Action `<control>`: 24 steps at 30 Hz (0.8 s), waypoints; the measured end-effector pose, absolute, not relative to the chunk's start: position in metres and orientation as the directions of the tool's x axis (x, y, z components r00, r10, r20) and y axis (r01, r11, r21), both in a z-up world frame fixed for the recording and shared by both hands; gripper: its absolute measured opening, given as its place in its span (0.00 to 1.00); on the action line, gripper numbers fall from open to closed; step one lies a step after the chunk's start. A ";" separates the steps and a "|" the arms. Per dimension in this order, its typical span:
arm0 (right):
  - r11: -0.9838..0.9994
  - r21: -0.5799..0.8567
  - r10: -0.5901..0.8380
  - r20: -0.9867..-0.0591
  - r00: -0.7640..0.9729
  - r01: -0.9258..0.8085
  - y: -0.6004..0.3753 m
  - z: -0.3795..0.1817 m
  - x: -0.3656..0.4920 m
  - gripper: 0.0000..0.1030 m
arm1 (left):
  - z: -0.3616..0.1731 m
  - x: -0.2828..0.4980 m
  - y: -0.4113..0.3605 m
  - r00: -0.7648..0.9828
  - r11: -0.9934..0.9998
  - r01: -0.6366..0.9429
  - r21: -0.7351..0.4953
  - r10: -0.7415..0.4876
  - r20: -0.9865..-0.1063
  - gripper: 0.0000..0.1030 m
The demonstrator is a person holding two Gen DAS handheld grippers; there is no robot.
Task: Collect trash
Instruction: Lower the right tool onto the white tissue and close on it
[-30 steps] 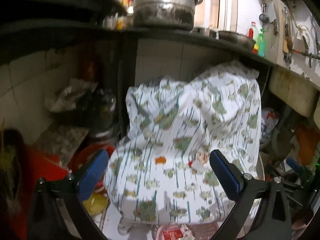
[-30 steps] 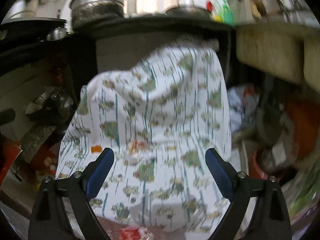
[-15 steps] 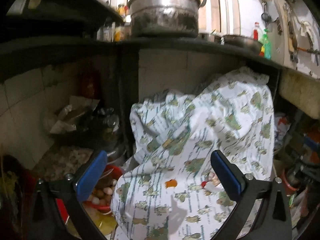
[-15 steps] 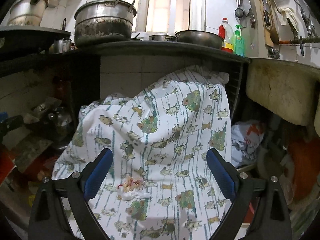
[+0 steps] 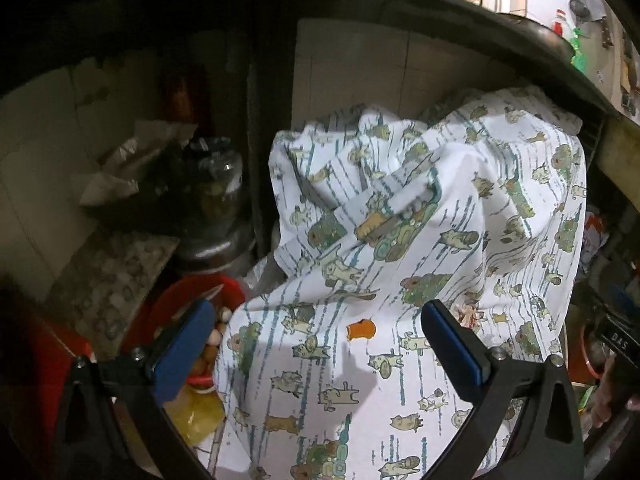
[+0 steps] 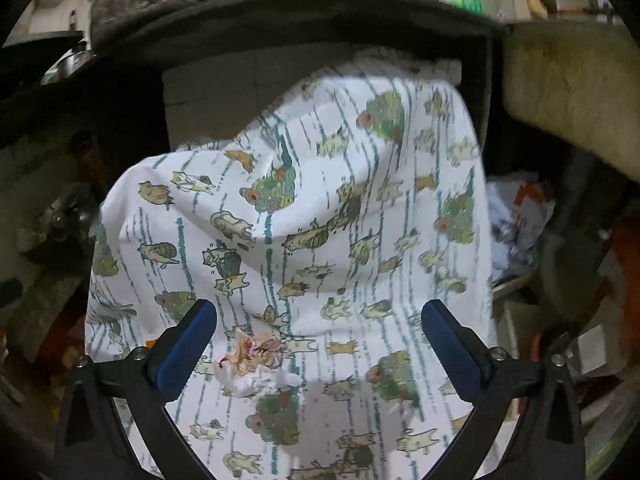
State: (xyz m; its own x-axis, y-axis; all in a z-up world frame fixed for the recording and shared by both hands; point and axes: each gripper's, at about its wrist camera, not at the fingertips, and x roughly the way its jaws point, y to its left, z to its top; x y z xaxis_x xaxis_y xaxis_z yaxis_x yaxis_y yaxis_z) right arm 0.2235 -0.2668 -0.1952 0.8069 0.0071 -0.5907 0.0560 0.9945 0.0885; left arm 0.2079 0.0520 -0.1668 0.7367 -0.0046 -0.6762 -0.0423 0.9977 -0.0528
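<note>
A white cloth (image 5: pixel 400 248) printed with cats and green stripes drapes over a bulky shape under the dark counter; it also fills the right wrist view (image 6: pixel 304 240). A crumpled white tissue with red stains (image 6: pixel 256 364) lies on the cloth, just right of the right gripper's left finger; in the left wrist view it (image 5: pixel 468 314) shows beside the right finger. A small orange scrap (image 5: pixel 361 329) lies on the cloth between the left gripper's fingers. My left gripper (image 5: pixel 316 348) is open and empty. My right gripper (image 6: pixel 318 344) is open and empty, close above the tissue.
A red basin (image 5: pixel 188 300) with small round items and a yellow bag (image 5: pixel 200 412) sit left of the cloth. A jar and metal pot (image 5: pixel 212 208) stand in the left alcove. The dark counter edge (image 6: pixel 320 16) overhangs. Crumpled bags (image 6: pixel 516 216) and clutter lie on the right.
Both grippers have moved down and closer under the counter; the pots on top have slid out of view and the cloth and tissue look larger. Both stay open.
</note>
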 end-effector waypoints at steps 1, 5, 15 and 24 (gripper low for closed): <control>0.993 0.108 0.030 -0.606 0.795 0.045 -0.268 -0.199 0.229 1.00 | -0.169 0.211 0.052 0.730 0.997 -0.044 -0.061 -0.010 -0.683 1.00; 0.987 0.160 0.119 -0.697 0.707 -0.009 -0.262 -0.225 0.261 1.00 | -0.177 0.227 0.050 0.704 0.997 -0.036 -0.068 -0.023 -0.710 1.00; 0.975 0.211 0.223 -0.880 0.420 -0.075 -0.220 -0.304 0.311 0.80 | -0.202 0.257 0.056 0.623 0.986 -0.073 -0.150 -0.072 -0.779 1.00; 0.977 0.203 0.214 -0.934 0.285 -0.068 -0.199 -0.354 0.321 0.70 | -0.212 0.263 0.052 0.595 0.983 -0.080 -0.165 -0.085 -0.799 1.00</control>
State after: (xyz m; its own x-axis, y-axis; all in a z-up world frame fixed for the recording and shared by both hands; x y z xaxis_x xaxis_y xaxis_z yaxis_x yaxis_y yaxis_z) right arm 0.3205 -0.1994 -0.3538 0.2849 0.2137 -0.9344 -0.0684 0.9769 0.2025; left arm 0.2628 0.0522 -0.2116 0.5951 -0.0854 -0.7991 -0.0804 0.9830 -0.1649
